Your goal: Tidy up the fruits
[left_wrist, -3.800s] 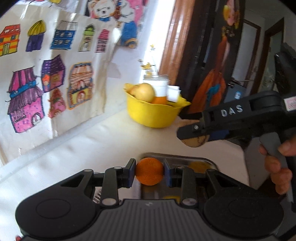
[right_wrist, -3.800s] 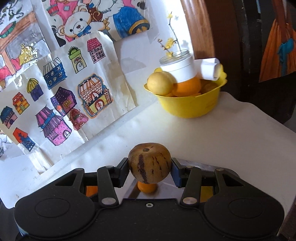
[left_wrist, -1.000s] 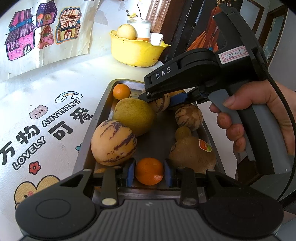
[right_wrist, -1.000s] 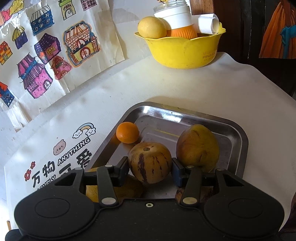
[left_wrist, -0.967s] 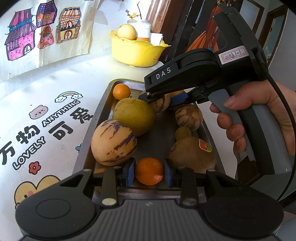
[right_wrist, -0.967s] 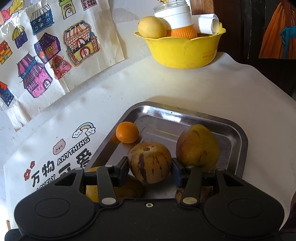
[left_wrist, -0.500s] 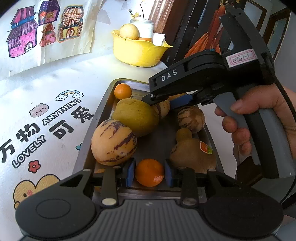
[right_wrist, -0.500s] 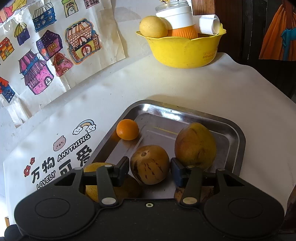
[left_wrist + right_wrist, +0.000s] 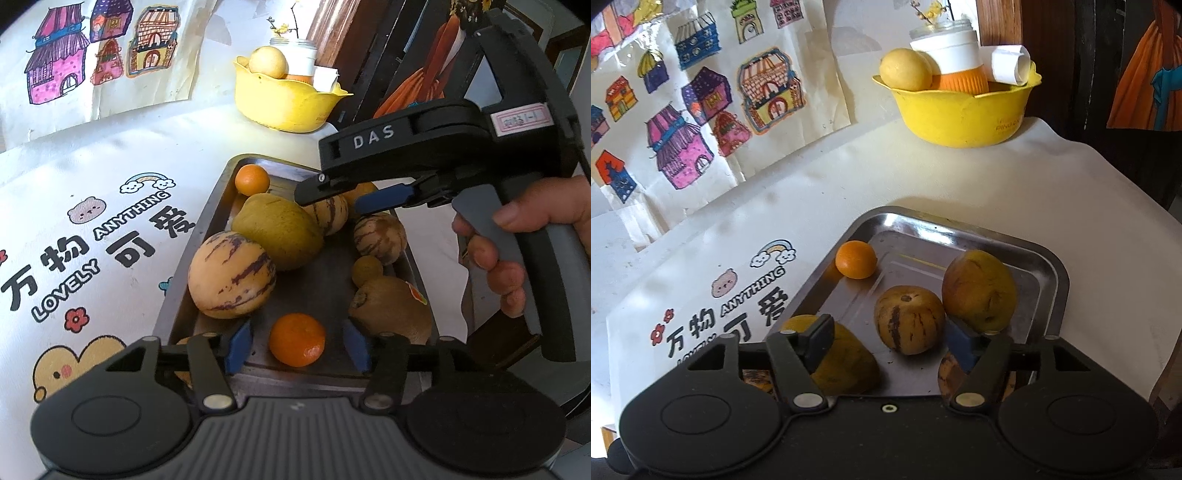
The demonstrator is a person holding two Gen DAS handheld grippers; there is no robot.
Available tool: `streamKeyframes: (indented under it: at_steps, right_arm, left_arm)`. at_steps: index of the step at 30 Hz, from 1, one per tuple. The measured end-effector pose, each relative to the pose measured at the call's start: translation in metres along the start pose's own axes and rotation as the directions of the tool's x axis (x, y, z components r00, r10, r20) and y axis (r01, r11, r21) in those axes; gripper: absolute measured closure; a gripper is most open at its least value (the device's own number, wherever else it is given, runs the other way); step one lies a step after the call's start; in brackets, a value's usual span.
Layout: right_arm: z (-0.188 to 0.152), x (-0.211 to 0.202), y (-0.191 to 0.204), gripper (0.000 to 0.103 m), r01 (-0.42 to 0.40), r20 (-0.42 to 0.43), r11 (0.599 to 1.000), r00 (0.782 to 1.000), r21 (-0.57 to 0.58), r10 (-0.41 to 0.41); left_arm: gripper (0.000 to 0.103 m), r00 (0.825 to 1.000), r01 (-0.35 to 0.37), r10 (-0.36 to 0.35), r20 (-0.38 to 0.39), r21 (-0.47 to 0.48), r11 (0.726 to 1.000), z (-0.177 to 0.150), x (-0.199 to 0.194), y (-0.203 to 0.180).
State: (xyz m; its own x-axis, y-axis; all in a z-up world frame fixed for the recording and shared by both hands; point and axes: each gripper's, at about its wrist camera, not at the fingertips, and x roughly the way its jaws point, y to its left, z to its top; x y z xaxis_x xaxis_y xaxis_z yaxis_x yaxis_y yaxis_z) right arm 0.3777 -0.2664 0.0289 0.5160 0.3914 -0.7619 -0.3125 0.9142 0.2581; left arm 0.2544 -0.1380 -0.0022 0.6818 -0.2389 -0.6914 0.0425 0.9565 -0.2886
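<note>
A steel tray (image 9: 207,221) (image 9: 960,236) holds several fruits. My left gripper (image 9: 297,345) is open, its blue pads on either side of a small orange (image 9: 297,339) that rests at the tray's near end. My right gripper (image 9: 890,341) (image 9: 354,199) is open over the tray's far half, just behind a striped brown melon (image 9: 908,319) (image 9: 328,216) that lies on the tray. Beside it are a yellow-brown fruit (image 9: 979,290), another small orange (image 9: 856,259) (image 9: 252,180), a big striped melon (image 9: 231,275), a green-yellow fruit (image 9: 277,230) and a kiwi (image 9: 391,310).
A yellow bowl (image 9: 964,110) (image 9: 284,101) with a lemon, a jar and a paper roll stands at the table's far edge. A printed white cloth (image 9: 92,221) covers the table. House drawings (image 9: 683,110) hang on the wall. The table's edge is just right of the tray.
Both grippers have opened. The right one let the striped brown melon down onto the tray; the left one let go of the small orange at the tray's near end.
</note>
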Motion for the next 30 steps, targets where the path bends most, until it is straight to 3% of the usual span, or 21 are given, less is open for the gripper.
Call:
streamKeyframes:
  at_steps: [5,15,30]
  right_arm:
    - [0.0,-0.015,0.003,0.026,-0.013,0.026,1.0,1.0,0.003,0.013]
    - [-0.006,-0.042,0.005,0.019,-0.03,0.064,0.999,0.998,0.02,0.028]
    - [-0.037,-0.087,0.028,0.006,-0.023,0.115,1.0,0.993,-0.001,0.023]
  left_arm:
    - [0.023,1.0,-0.009,0.009,0.024,0.0,1.0,-0.001,-0.01,-0.002]
    - [0.017,0.996,-0.005,0.005,0.089,0.002,1.0,0.0,-0.04,-0.004]
    - [0.001,0.99,-0.023,0.034,0.14,-0.074,0.997,-0.012,-0.081,0.021]
